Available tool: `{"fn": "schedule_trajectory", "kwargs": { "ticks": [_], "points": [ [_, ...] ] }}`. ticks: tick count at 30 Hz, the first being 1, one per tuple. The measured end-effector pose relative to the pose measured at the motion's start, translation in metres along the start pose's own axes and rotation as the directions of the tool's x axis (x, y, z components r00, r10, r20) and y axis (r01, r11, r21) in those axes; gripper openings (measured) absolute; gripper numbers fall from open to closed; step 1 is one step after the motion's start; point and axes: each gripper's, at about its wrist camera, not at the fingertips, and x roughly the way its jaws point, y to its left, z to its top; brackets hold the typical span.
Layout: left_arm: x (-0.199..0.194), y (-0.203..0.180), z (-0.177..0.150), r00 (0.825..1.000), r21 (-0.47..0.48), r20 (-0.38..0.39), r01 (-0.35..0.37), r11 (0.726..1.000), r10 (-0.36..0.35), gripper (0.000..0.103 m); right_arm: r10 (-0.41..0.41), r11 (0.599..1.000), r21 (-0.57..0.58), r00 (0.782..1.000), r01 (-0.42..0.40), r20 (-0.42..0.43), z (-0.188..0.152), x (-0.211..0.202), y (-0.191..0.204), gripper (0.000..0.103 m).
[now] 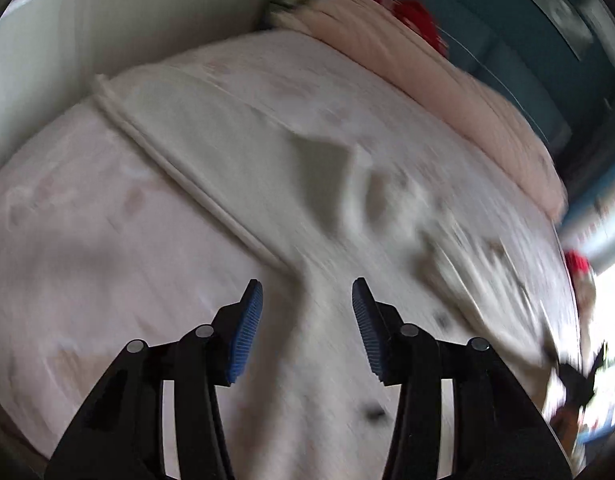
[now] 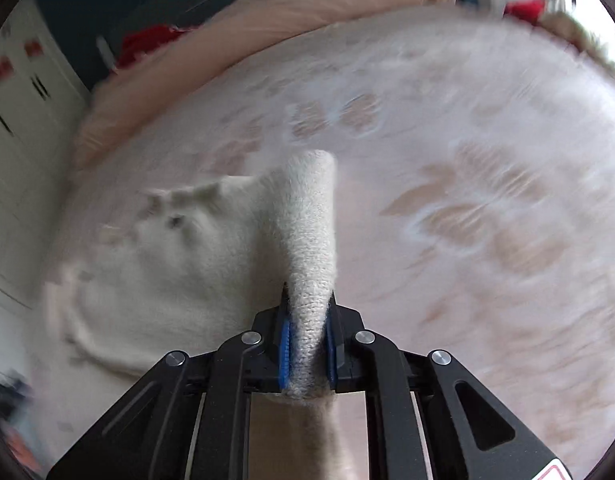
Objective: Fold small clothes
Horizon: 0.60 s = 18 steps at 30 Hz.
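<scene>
Black left gripper (image 1: 307, 320) and right gripper (image 2: 307, 344): blue ribbed pads, silver pivot screws.

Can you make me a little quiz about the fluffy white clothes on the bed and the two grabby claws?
1. True or false: the left gripper is squeezing the cream knitted garment.
2. Which gripper has cloth between its blue pads? A) left B) right C) both
3. Fill in: the garment lies on a pale pink ____ with a faint leaf pattern.

Key
1. False. Its jaws stand open with nothing between them, hovering over the garment.
2. B. The right gripper is pinching a rolled-up part of the knit.
3. Bedspread.
</scene>
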Motion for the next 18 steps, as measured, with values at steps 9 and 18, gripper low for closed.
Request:
{"fn": "schedule_trajectory", "kwargs": {
  "ticks": [9,18],
  "points": [
    [0.074,0.125,0.109,0.980,-0.323,0.005,-0.188,0.927,0.201,0.057,-0.095,0.987,-0.119,0.990,0.107,0.100,-0.040,-0.045,0.040,0.069],
    [0.040,0.054,0.137,0.984,-0.272,0.152,-0.049,0.961,0.093,0.008,0.008,0.985,-0.170,0.998,0.003,0.062,-0.109,-0.100,0.071,0.074]
  ]
}}
